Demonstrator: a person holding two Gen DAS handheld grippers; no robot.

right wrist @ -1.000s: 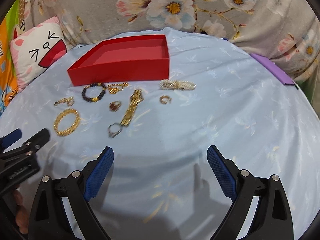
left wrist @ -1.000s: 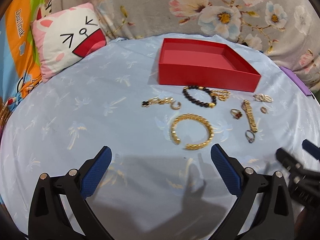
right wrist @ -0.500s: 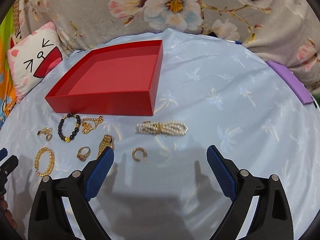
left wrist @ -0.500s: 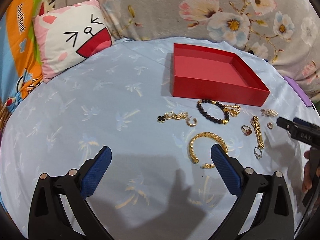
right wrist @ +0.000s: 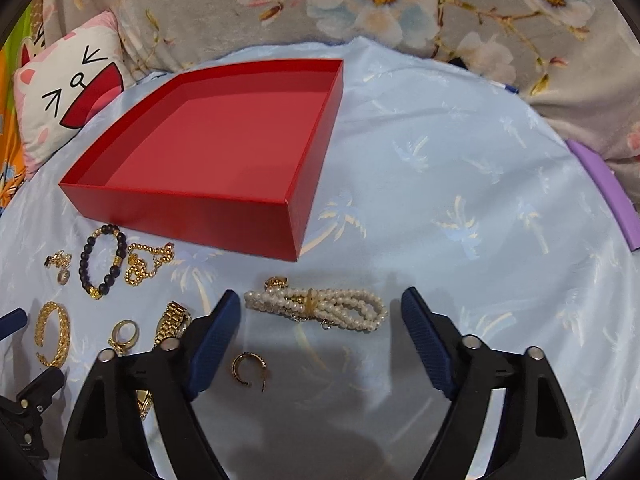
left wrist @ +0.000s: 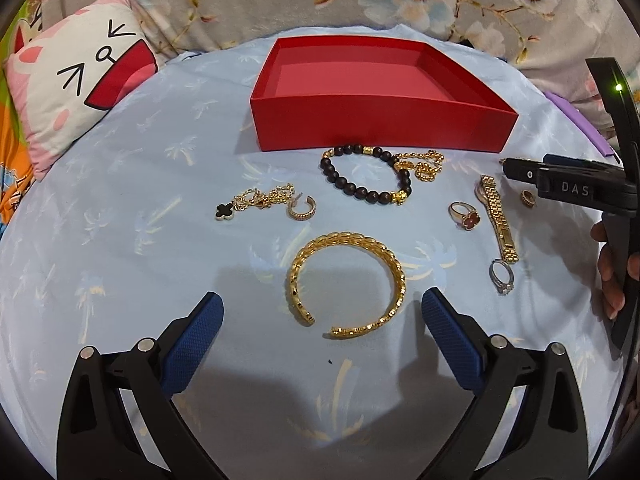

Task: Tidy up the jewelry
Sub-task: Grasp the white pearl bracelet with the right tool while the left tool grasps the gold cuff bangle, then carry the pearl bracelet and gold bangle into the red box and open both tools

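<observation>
An empty red box (left wrist: 380,128) (right wrist: 192,212) stands on the blue cloth, with jewelry spread in front of it. My left gripper (left wrist: 322,322) is open, its fingers either side of a gold cuff bangle (left wrist: 346,284). Beyond lie a black bead bracelet (left wrist: 366,180), a clover chain (left wrist: 256,202), a hoop earring (left wrist: 302,208), a red-stone ring (left wrist: 464,216), a gold watch band (left wrist: 498,216) and a silver ring (left wrist: 502,276). My right gripper (right wrist: 320,318) is open around a pearl bracelet (right wrist: 316,306); a gold hoop earring (right wrist: 248,368) lies just below it.
A cat-face cushion (left wrist: 76,92) sits at the back left. Floral fabric (right wrist: 400,8) rises behind the cloth. A purple strip (right wrist: 608,188) lies at the right edge. The right gripper body (left wrist: 572,188) shows at the right of the left wrist view.
Both grippers have moved forward and lower toward the jewelry. The bangle now lies between my left fingers and the pearl bracelet between my right fingers. Both stayed open.
</observation>
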